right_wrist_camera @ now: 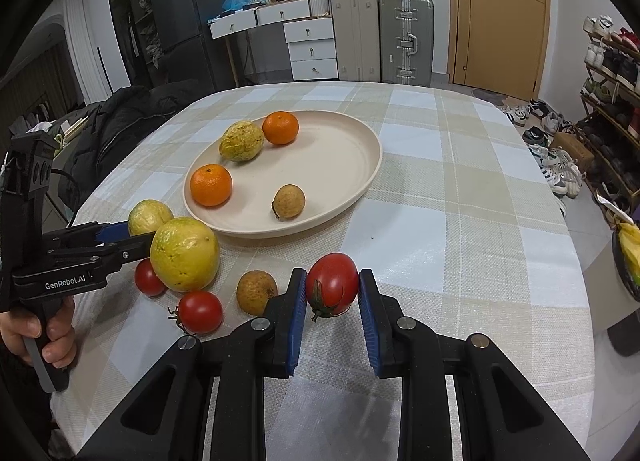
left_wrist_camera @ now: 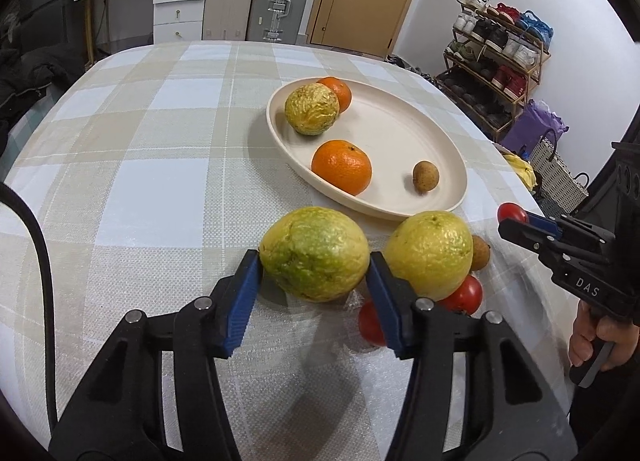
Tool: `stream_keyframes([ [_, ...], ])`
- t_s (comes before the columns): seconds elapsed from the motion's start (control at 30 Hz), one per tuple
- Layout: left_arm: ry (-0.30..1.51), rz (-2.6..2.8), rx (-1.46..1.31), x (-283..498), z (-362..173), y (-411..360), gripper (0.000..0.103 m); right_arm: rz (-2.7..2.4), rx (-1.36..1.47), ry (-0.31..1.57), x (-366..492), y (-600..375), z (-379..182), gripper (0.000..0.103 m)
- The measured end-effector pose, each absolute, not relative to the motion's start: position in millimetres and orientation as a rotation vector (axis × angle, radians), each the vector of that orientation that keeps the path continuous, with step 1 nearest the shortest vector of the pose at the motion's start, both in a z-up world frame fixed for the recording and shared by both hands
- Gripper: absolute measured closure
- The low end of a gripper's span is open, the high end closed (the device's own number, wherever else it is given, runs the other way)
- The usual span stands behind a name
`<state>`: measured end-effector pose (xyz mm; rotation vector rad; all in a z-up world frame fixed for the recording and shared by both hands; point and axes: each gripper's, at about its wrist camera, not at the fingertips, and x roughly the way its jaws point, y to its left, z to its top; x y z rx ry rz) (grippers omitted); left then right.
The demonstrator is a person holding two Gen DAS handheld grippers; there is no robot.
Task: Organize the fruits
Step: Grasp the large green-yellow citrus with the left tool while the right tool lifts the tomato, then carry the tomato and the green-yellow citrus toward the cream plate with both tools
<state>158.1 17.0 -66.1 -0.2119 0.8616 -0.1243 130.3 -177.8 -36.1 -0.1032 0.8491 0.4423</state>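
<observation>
Red tomato (right_wrist_camera: 332,285) pinched in right tongs (right_wrist_camera: 332,293); left tongs (left_wrist_camera: 314,261) pinching a yellow-green fruit (left_wrist_camera: 314,253)

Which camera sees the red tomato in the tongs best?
The right wrist view: the tomato sits up close, whole, pinched by the right tongs. The left wrist view shows only a small red bit of it at those tongs' tips, far right.
</observation>
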Motion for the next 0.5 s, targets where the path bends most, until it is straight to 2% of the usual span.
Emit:
stream_keyframes([
  [0.5,0.774,-0.110,-0.182,143,-46,20,0.052,0.451,-0.086,0.814,129,-178,-29,0.077],
])
